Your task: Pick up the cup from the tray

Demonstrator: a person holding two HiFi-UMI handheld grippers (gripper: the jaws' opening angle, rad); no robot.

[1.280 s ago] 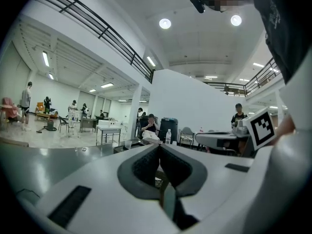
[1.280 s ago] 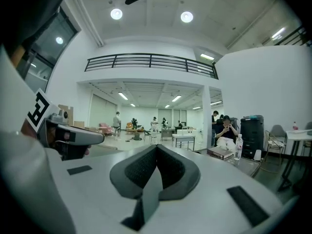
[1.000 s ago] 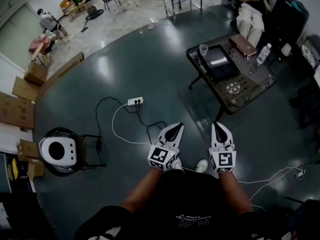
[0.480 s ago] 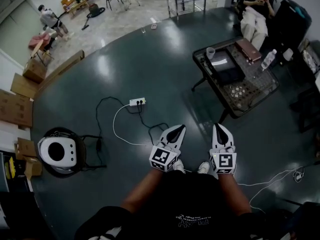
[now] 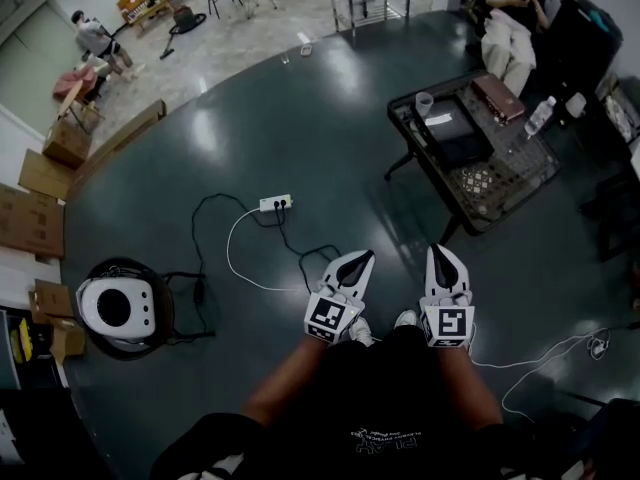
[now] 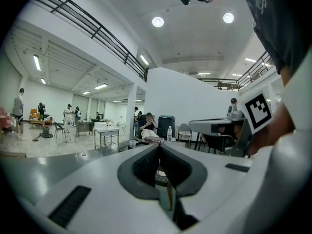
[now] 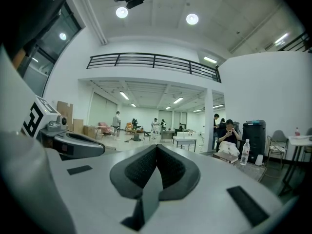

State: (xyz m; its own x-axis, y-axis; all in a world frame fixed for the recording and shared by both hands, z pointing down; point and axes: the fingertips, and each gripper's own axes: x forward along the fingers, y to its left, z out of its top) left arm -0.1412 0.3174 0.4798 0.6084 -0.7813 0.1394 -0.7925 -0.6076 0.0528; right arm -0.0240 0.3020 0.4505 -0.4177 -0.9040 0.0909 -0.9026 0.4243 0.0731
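Observation:
A small clear cup (image 5: 425,101) stands at the far left corner of a dark glass table (image 5: 520,183), beside a black tray (image 5: 455,133). It is far ahead and to the right of both grippers. My left gripper (image 5: 362,256) and right gripper (image 5: 440,251) are held side by side low in front of the person, above the dark floor. Both are shut with nothing between the jaws. In the left gripper view the cup (image 6: 132,143) shows small on the table's edge, beyond the closed jaws of the left gripper (image 6: 159,146). The right gripper (image 7: 156,146) points toward the open hall.
A book (image 5: 497,93) and a water bottle (image 5: 538,113) are on the table. A person (image 5: 512,28) sits behind it. On the floor lie a power strip (image 5: 274,203) with cables and a round white appliance (image 5: 115,308). Cardboard boxes (image 5: 35,218) line the left.
Both grippers stay shut and side by side, drifting slightly right in the head view. The table has shifted a little right and up in that view.

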